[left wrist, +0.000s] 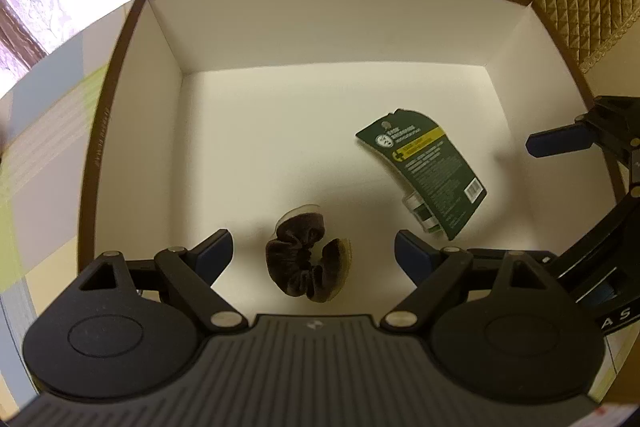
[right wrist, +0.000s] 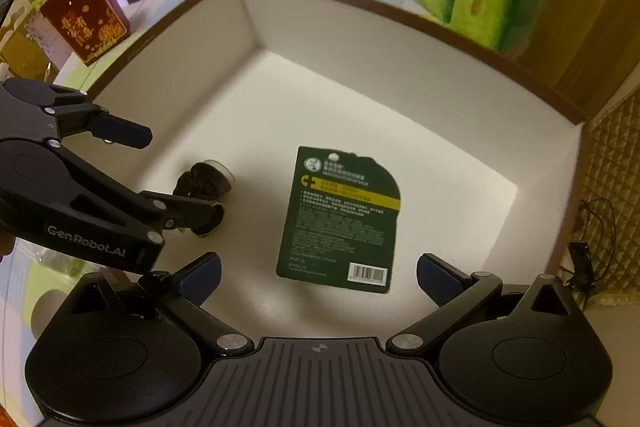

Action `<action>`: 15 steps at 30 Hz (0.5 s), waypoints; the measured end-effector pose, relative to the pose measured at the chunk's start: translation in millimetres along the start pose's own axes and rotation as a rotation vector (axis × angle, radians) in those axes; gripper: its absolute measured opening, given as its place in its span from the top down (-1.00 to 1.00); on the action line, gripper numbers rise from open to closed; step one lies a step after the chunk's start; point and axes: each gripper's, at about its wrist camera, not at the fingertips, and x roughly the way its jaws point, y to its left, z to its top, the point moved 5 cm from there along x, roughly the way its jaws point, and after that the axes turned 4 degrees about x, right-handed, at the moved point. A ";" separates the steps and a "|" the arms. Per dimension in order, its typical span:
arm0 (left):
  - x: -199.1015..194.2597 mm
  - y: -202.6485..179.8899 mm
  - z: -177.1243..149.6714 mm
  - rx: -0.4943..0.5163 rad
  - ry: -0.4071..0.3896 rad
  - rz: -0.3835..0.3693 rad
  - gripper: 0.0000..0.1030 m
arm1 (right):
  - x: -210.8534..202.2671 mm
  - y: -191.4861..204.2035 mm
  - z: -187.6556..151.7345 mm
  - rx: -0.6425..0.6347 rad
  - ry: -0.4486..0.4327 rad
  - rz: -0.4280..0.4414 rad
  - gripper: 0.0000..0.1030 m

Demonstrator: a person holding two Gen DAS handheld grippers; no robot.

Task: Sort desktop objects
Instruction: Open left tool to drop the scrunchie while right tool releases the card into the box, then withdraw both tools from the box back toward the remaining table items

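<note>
Both grippers hang over a big white box (left wrist: 160,39) with a brown rim. Two things lie on its floor.

The left gripper (left wrist: 312,251) has its jaws wide apart and holds nothing. The brown scrunchie (left wrist: 306,259) lies on the box floor, right between the two blue pads (left wrist: 218,249) as the left wrist camera sees it, but lower down. The pads do not touch it. A bit of clear plastic seems to sit under it.

The right gripper (right wrist: 318,277) is also as wide as it goes and holds nothing. The dark green card pack (right wrist: 340,219) lies flat, just past the tips of its jaws and between them, with its barcode end nearest the pads. In the left view the same pack (left wrist: 424,167) sits off beyond the right-hand pad.

Both things look dropped in the box already, so the step in hand is likely letting go and pulling clear. To do it well, each hand should go straight up with the jaws kept wide, so no pad snags the soft scrunchie or nudges the pack. The two grippers are close together, so they should stay apart as they rise. They should also miss the box walls, then go for the next thing on the table (left wrist: 48,131).
</note>
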 end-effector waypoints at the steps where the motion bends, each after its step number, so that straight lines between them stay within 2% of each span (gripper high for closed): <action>1: -4.2 -0.5 -0.2 -0.002 -0.007 0.000 -0.66 | -3.4 -0.5 -0.5 0.002 -0.009 0.000 -0.97; 15: -48.0 -21.5 -12.2 0.014 -0.087 0.046 -0.66 | -52.2 -1.0 -16.3 0.001 -0.133 0.000 -0.97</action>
